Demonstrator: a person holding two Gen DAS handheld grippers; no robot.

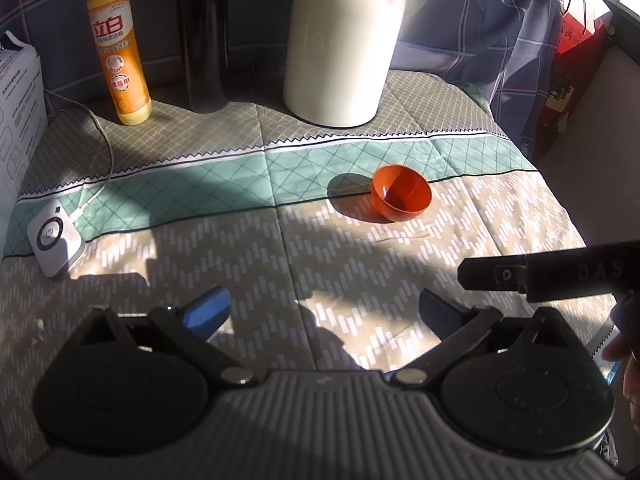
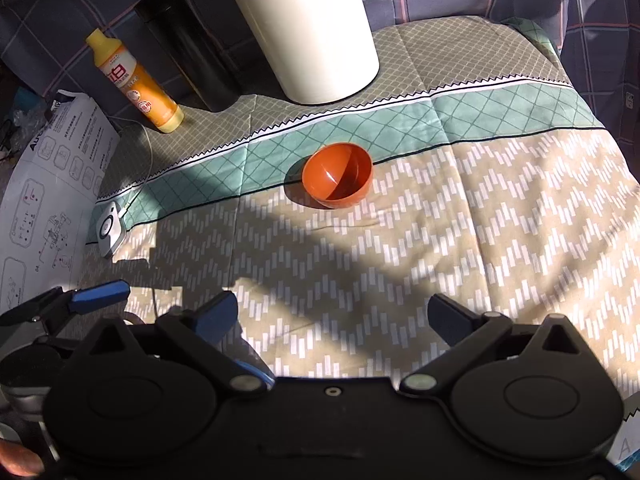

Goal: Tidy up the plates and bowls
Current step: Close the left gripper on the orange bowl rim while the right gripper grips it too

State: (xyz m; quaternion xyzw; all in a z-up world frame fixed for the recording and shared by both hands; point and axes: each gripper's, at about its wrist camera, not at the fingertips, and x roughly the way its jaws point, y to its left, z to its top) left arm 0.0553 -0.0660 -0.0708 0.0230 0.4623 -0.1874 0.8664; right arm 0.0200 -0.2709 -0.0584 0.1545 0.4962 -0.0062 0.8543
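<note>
A small orange bowl (image 1: pixel 401 193) (image 2: pixel 337 180) sits empty on the patterned tablecloth (image 1: pixel 280 264), at the line where the green band meets the beige part. My left gripper (image 1: pixel 324 312) is open, with nothing between its blue-padded fingers, and stands well short of the bowl, which lies ahead and a little right. My right gripper (image 2: pixel 333 316) is open and empty too, with the bowl straight ahead of it. Part of the right gripper's black body (image 1: pixel 540 276) shows at the right edge of the left wrist view. One blue finger of the left gripper (image 2: pixel 100 296) shows at the lower left of the right wrist view.
At the back stand a tall white jug (image 1: pixel 340 48) (image 2: pixel 308 28), a black flask (image 1: pixel 204 36) and a yellow detergent bottle (image 1: pixel 118 48) (image 2: pixel 136 80). A small white device (image 1: pixel 54 236) with a cable lies at the left, beside a printed white box (image 2: pixel 44 184). The table drops off at the right.
</note>
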